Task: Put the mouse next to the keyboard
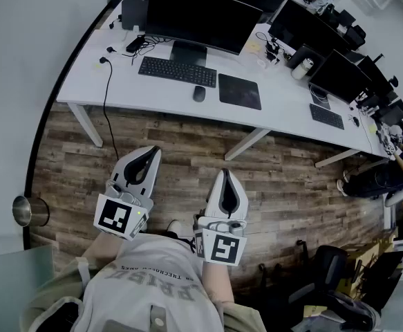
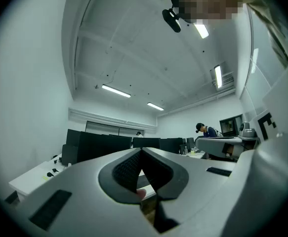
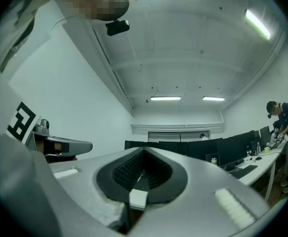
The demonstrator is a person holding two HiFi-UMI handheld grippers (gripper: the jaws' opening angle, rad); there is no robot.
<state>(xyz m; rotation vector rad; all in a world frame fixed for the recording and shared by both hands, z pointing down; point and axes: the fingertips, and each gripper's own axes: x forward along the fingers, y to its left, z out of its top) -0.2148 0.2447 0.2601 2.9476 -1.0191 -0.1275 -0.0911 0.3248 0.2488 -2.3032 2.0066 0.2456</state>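
A dark mouse (image 1: 199, 93) lies on the white desk (image 1: 118, 88), just right of the black keyboard (image 1: 177, 71) and left of a dark mouse pad (image 1: 240, 90). Both grippers hang over the wooden floor, well short of the desk. My left gripper (image 1: 154, 151) is shut with nothing in it. My right gripper (image 1: 227, 174) is shut and holds nothing either. In the left gripper view the jaws (image 2: 142, 151) meet at the tips and point at a row of monitors. In the right gripper view the jaws (image 3: 144, 150) are likewise closed together.
A large monitor (image 1: 198, 16) stands behind the keyboard. A black cable (image 1: 106, 92) hangs over the desk's front edge. More desks with monitors run to the right, with seated people (image 1: 401, 161). A metal bin (image 1: 25, 211) stands at the left, an office chair (image 1: 332, 282) at the lower right.
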